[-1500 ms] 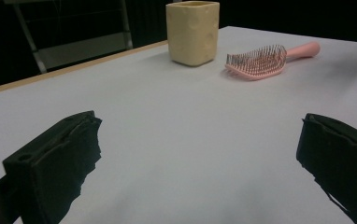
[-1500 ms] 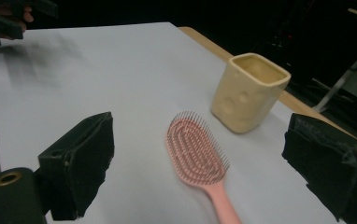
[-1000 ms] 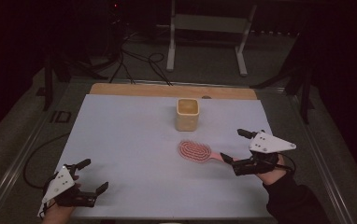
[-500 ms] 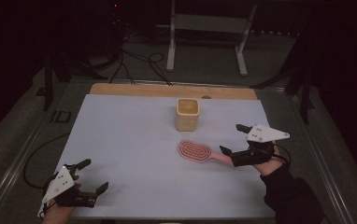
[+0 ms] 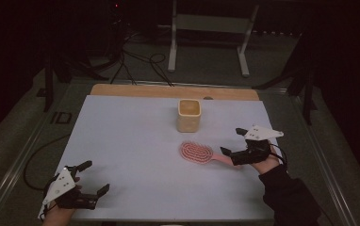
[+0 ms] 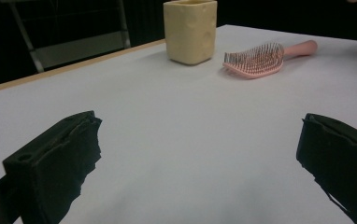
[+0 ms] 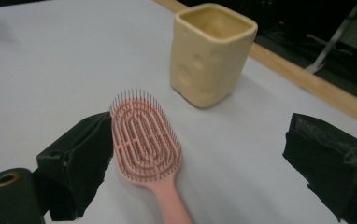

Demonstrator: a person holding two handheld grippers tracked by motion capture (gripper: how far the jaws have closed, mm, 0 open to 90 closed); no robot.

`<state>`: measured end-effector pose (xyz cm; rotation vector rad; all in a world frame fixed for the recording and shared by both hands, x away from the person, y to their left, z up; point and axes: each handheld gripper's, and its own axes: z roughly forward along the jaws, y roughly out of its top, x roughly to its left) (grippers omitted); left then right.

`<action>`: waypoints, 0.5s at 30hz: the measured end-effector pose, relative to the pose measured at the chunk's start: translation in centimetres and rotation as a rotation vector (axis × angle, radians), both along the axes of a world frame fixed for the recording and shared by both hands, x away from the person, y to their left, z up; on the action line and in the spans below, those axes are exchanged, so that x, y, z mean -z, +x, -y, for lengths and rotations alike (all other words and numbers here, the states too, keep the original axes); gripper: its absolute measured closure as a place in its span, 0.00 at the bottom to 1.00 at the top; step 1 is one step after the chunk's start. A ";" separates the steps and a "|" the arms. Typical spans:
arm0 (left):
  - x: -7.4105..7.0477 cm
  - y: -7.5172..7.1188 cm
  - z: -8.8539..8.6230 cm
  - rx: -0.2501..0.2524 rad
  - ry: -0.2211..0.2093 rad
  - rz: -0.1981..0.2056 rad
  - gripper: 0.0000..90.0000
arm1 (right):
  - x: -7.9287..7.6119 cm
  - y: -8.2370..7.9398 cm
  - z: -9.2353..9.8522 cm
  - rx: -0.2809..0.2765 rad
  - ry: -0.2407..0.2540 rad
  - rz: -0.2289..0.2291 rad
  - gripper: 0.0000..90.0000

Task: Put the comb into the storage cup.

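White tabletop under dim light. Pink hairbrush lay bristles-up at the cream cup's six o'clock, not yet grasped. Right gripper, jaws wide, straddled its handle; left gripper, jaws wide and empty, rested at seven o'clock.

No writing, label, brand, number or sign could be read anywhere in the three views: not on the pale yellow square cup, the pink plastic hairbrush, or the white table top.
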<state>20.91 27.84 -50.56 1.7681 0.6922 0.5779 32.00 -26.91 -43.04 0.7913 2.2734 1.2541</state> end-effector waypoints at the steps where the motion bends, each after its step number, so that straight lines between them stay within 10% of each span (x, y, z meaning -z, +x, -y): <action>1: 0.0 0.0 0.0 0.000 0.000 0.000 0.00 | 0.4 0.2 0.1 0.008 -0.007 -0.007 0.09; 15: 0.1 0.1 0.0 -0.001 -0.003 -0.004 0.00 | 4.3 1.6 1.1 0.059 -0.035 -0.090 0.14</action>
